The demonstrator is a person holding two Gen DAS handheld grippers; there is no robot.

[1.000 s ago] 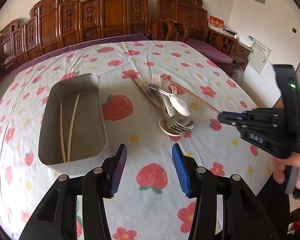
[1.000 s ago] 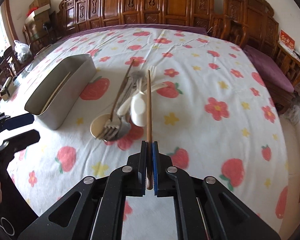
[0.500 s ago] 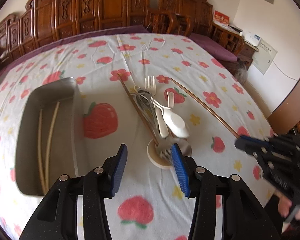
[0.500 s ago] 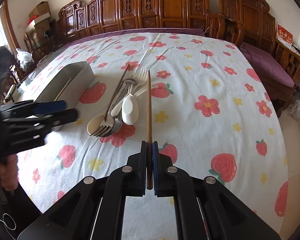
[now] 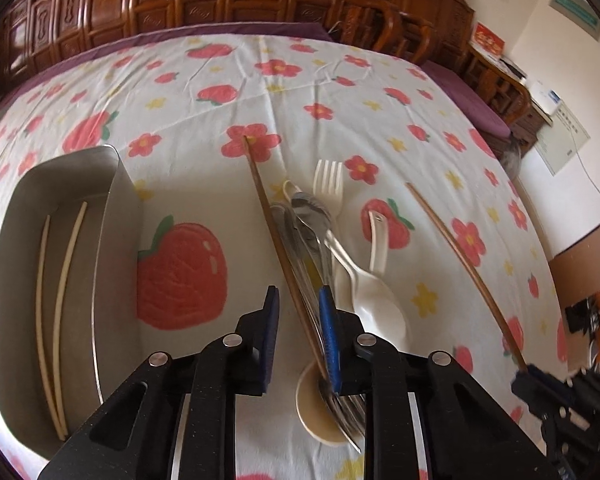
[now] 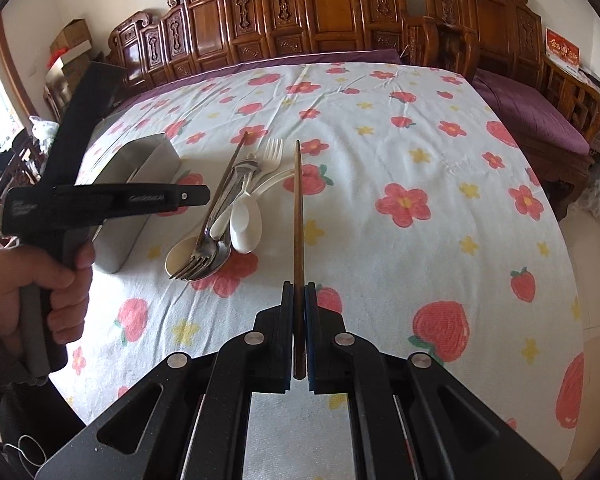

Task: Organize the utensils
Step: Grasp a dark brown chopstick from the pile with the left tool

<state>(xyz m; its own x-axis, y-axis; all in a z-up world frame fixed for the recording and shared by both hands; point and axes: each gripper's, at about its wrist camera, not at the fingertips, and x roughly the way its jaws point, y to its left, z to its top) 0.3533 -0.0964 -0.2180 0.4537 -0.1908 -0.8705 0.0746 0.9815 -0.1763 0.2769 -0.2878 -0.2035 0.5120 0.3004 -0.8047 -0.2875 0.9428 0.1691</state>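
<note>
A heap of utensils lies on the flowered tablecloth: metal forks and spoons (image 5: 312,216), a white plastic fork (image 5: 330,184), white spoons (image 5: 376,308) and a brown chopstick (image 5: 268,208). My left gripper (image 5: 299,300) hangs low over the near end of the heap. Its jaws are closing with that chopstick between them, and a gap still shows at the left pad. My right gripper (image 6: 299,292) is shut on a second brown chopstick (image 6: 298,208), held above the cloth to the right of the heap (image 6: 220,216). The metal tray (image 5: 116,184) holds two pale chopsticks (image 5: 66,280).
A beige spoon (image 5: 312,408) lies under the fork tines at the heap's near end. The tray (image 6: 152,152) stands left of the heap. Carved wooden chairs (image 6: 320,12) line the far edge of the table. A hand (image 6: 52,280) grips the left tool's handle.
My left gripper has moved right and down, from beside the tray to over the heap, and its jaws have narrowed around the brown chopstick. The right gripper still holds its chopstick.
</note>
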